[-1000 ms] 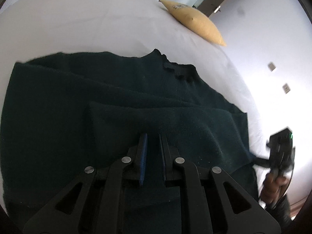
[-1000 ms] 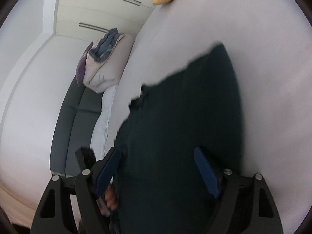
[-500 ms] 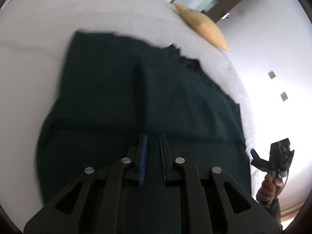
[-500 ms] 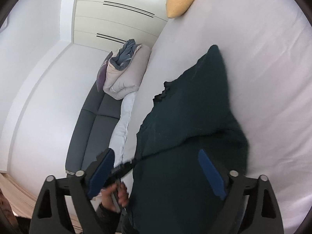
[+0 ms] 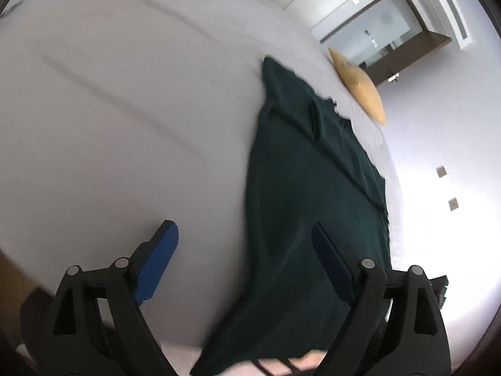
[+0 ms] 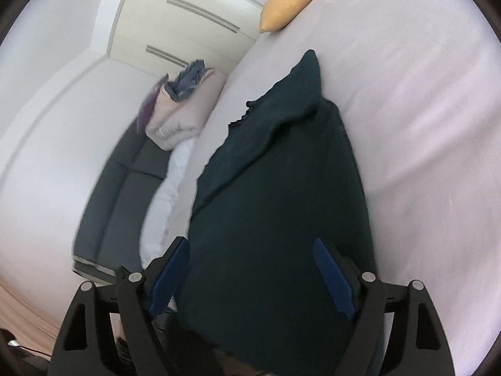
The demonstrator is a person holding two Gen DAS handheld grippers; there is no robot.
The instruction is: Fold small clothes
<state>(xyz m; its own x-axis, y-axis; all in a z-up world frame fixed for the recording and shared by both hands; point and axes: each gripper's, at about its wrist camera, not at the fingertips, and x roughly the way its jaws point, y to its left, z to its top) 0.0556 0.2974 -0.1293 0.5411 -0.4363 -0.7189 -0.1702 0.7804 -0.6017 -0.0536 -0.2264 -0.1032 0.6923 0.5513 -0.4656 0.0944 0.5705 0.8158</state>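
I'm hovering both released tongs, left tongs [image 5: 244, 250] and right tongs [image 6: 253, 269], over the narrow dark green knitted sweater [image 6: 281, 203], sizing up its next fold on the white bed [image 5: 125, 109].

White bed [image 6: 422, 100], sheet mostly smooth with faint creases. Yellow cushion [image 6: 291, 0] at the far edge of the bed. Dark grey sofa [image 6: 116, 188] beside the bed, folded pale duvet [image 6: 184, 109] stacked on it with blue-grey cloth [image 6: 188, 78] on top. Cream wardrobe doors [image 6: 188, 22] behind. Two wall switch plates [image 5: 441, 171] on the white wall.
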